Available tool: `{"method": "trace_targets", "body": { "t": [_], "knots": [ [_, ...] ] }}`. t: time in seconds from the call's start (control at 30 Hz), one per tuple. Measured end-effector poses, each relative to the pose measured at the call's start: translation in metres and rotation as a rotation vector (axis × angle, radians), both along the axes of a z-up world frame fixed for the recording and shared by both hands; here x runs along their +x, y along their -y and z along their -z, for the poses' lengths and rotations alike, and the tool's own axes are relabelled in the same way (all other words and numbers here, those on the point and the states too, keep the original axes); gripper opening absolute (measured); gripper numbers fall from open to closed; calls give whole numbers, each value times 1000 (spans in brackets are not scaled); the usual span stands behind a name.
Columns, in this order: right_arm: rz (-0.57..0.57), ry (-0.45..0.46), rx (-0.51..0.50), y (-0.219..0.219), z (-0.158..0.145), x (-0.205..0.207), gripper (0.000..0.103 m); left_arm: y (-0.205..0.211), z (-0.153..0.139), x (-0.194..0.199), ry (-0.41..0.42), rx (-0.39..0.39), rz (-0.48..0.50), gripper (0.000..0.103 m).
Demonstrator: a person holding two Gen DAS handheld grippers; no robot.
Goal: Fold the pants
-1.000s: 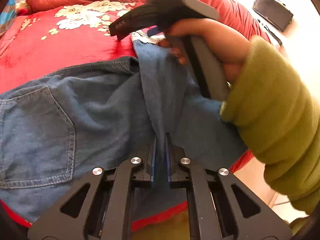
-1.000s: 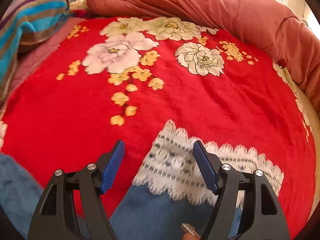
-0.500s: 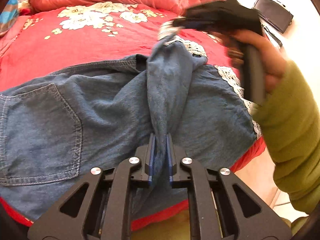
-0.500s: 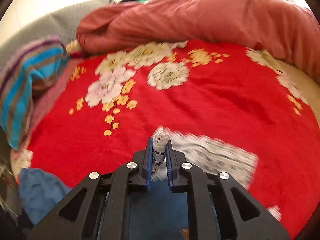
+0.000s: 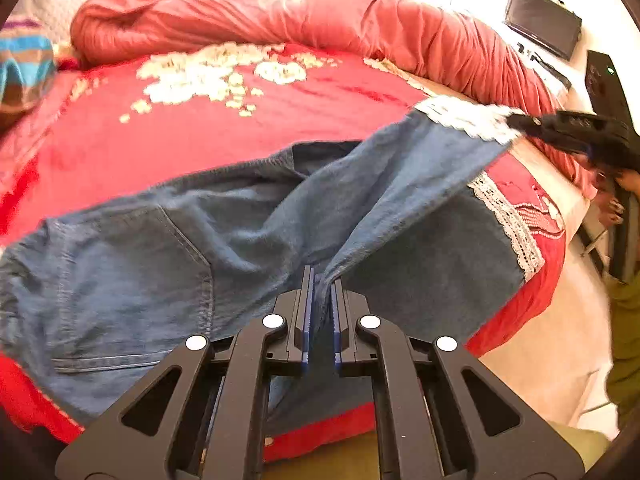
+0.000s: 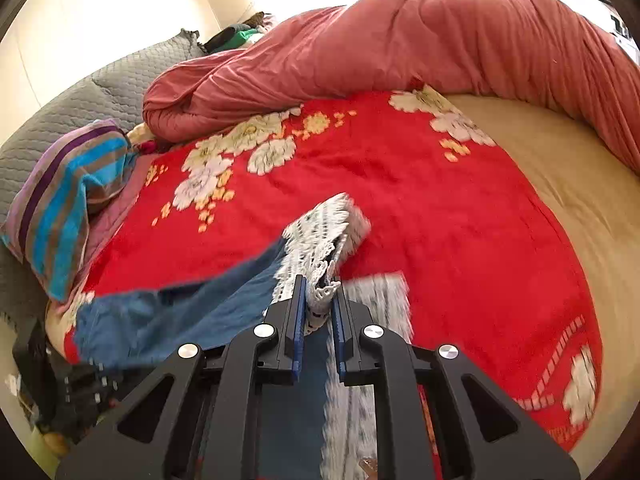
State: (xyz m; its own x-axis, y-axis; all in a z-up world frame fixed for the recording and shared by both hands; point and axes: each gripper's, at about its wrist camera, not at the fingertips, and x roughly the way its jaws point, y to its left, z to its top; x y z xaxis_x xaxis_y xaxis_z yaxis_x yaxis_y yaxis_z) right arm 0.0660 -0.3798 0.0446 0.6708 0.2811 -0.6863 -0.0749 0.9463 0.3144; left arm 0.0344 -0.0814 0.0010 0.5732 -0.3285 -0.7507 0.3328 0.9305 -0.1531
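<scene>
The left gripper [image 5: 320, 284] is clamped on a denim fold of the pants [image 5: 168, 264] at the blanket's [image 5: 240, 132] near edge. The right gripper [image 6: 318, 284], wide open a second ago, has just closed on the lace hem [image 6: 320, 240] and now holds that leg lifted, stretched rightward over the blanket.

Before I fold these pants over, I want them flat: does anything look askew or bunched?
Yes. One leg is lifted and twisted across the pants, stretched between the left gripper and the right gripper, which pinches its lace hem.
</scene>
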Motion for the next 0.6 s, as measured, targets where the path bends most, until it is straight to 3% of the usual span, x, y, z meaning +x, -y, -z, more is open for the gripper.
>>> {"method": "trace_targets", "body": {
  "t": [0.2, 0.6],
  "knots": [
    [16, -57, -11, 7, 17, -46, 11, 0, -1, -11, 19, 30, 18, 2],
    [40, -180, 5, 13, 57, -87, 11, -6, 7, -25, -1, 37, 22, 2]
  ]
}}
